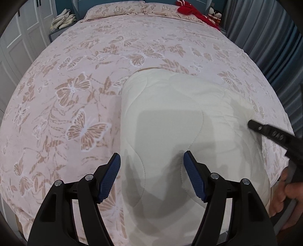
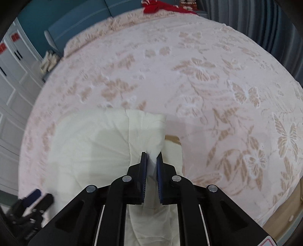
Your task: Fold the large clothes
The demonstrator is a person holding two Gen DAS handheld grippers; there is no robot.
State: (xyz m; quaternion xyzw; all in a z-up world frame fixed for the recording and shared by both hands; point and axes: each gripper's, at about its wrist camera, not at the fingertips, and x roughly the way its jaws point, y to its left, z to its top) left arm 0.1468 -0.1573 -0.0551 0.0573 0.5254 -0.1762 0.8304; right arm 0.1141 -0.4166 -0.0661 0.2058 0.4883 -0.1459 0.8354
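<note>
Pinching cream quilt (image 2: 94, 143), right gripper (image 2: 151, 157), red garment (image 1: 191, 9) beyond

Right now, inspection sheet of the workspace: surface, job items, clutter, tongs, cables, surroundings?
Surface: bed with a pink butterfly-print cover, spread flat.
Job's things: cream quilted blanket, folded, lying at the near edge of the bed.
Clutter: red garment and a small doll at the headboard end; stacked pale cloths on the bedside stand.
Tongs: left tongs open above the blanket, gripping nothing; right tongs shut on a pinch of the blanket's edge.
Cables: nothing seen.
Surroundings: white cupboard doors, blue-grey curtain, blue headboard.
</note>
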